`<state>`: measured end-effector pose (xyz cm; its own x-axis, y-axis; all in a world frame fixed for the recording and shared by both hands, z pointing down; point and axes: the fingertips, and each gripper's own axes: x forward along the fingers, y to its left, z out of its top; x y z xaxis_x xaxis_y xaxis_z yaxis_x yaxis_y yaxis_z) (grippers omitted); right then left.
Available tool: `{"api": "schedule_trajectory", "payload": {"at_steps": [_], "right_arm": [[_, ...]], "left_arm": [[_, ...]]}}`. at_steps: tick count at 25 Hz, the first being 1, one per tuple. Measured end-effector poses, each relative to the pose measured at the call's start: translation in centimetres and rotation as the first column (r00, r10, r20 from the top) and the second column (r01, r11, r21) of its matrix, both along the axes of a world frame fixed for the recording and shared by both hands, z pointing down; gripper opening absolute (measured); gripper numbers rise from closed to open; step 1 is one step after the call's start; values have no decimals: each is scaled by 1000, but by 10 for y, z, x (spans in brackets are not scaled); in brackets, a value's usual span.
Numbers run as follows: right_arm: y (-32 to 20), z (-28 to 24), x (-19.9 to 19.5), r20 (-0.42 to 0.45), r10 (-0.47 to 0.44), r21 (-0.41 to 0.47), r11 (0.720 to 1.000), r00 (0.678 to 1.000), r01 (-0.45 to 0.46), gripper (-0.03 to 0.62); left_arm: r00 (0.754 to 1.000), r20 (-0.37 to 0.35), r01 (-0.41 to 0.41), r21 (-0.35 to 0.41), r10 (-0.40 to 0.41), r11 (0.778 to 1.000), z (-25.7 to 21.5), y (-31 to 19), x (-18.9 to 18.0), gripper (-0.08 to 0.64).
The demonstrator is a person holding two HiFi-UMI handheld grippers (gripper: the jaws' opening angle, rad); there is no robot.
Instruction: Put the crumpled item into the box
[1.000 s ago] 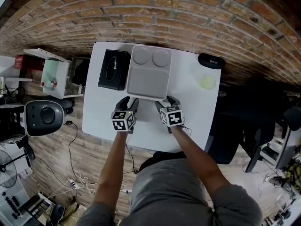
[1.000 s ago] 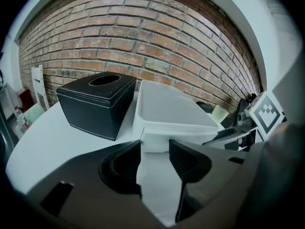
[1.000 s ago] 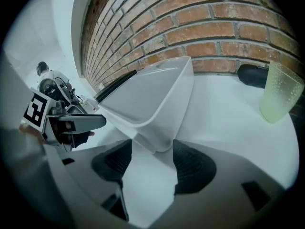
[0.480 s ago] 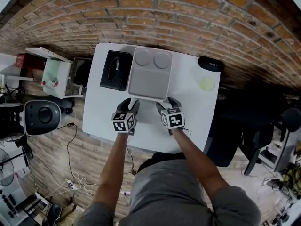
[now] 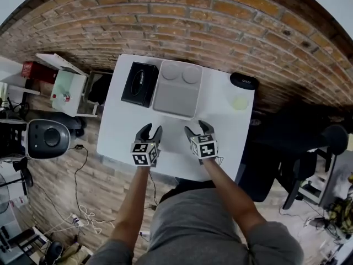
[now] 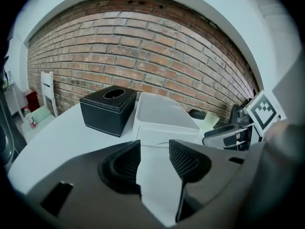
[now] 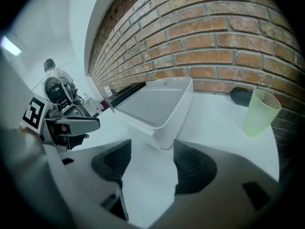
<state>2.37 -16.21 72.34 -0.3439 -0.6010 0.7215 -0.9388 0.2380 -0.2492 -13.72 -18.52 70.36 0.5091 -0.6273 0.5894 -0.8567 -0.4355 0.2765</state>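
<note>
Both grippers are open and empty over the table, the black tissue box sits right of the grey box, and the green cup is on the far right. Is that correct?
No: the black tissue box sits left of the grey box, as the head view shows. The left gripper and right gripper are open and empty, and the green cup is on the far right.

White desk point(image 5: 220, 120), grey box point(image 5: 175, 95), black tissue box point(image 5: 137, 84) left, pale green cup point(image 5: 240, 101) right, red-brown brick wall point(image 5: 182, 21) far.
</note>
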Motion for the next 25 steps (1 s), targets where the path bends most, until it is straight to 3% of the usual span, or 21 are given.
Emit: {"api": "schedule_trajectory", "payload": {"at_steps": [8,21,25], "right_arm": [[35,-37,6,-5,5,57,998,1000,-4,285],[107,-95,0,-5,22,174,984,1000,-21,287],[130,-118,-6,33,45,215,975,998,-51,287]], "left_arm": [[996,-69,57,55,-53,997,-39,47,-16,187],[992,-87,104,178,-89,979,-113,130,-63,187],[991,-113,95,183,-75,978,-126,155,-70,187]]}}
